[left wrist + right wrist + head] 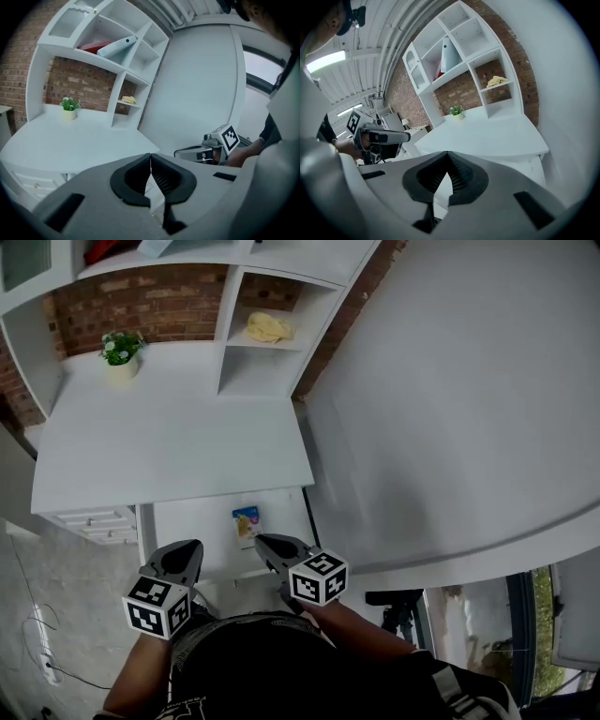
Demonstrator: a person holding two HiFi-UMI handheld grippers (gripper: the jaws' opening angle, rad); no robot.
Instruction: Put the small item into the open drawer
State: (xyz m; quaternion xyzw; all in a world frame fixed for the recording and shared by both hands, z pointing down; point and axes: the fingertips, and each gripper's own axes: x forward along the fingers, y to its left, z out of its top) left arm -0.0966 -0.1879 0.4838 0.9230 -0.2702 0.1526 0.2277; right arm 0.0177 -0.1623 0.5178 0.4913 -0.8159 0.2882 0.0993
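While left gripper (pixel 150 158) and right gripper (pixel 447 157) clench empty, white desk (pixel 169 437) meets brick wall (pixel 159 306).

You stood in a home-study setting: a white desk (pixel 169 446) with cubby shelves (pixel 231 334) backed by a brick wall (pixel 159 306) at upper left, a potted plant (pixel 122 352) on top.

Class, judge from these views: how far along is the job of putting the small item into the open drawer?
Done: the small item lies inside the open drawer under the desk. In hand: nothing; the left gripper and the right gripper are both shut and empty. Left: apparently nothing of the stated job; the drawer stands open.
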